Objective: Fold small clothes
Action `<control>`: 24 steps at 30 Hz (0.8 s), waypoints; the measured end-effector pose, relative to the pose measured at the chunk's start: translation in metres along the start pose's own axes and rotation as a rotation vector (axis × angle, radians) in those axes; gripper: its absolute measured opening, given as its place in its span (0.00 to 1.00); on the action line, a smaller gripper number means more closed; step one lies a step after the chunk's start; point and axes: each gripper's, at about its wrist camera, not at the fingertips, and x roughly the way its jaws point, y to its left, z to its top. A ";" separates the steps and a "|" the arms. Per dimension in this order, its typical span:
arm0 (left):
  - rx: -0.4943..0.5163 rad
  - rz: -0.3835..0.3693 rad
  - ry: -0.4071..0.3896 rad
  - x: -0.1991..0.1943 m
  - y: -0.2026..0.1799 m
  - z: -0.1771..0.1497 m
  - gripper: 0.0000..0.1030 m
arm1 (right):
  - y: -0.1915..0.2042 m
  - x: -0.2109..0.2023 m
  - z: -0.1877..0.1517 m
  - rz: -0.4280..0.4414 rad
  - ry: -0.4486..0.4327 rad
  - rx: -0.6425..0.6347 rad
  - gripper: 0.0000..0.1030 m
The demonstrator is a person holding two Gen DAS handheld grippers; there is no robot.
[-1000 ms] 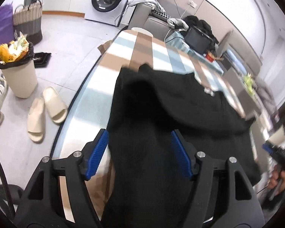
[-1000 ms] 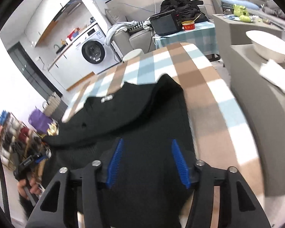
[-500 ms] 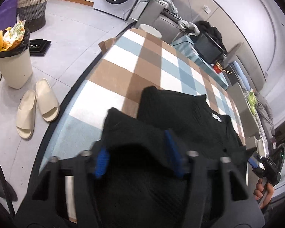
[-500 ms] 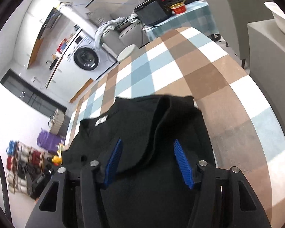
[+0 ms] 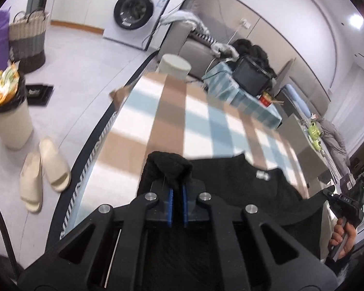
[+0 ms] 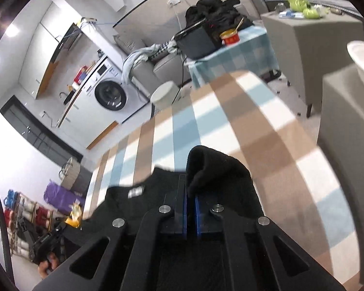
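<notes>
Item: black garment (image 5: 242,194) on the checked table (image 5: 172,121), one bunched corner clamped in each of your grippers, left (image 5: 177,189) and right (image 6: 190,194), apparently so the edge lifts evenly for folding.

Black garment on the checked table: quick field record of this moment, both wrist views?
garment: black knit top, white neck label facing up
surface: table with brown, blue and white checked cloth
left hand-held gripper: shut on a bunched fold of the garment
right hand-held gripper: shut on a bunched fold of the garment
garment state: partly spread out, not yet folded flat
floor by the table: pair of beige slippers, full waste bin
background: washing machine
</notes>
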 end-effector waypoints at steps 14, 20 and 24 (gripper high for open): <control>-0.022 0.095 0.090 0.044 0.022 -0.002 0.64 | -0.021 0.015 0.002 -0.120 0.073 -0.030 0.44; 0.011 0.138 0.104 0.018 0.025 -0.029 0.64 | -0.033 0.003 -0.030 -0.162 0.153 -0.101 0.45; 0.046 0.153 0.127 -0.004 0.025 -0.062 0.64 | -0.036 -0.017 -0.072 -0.149 0.212 -0.179 0.46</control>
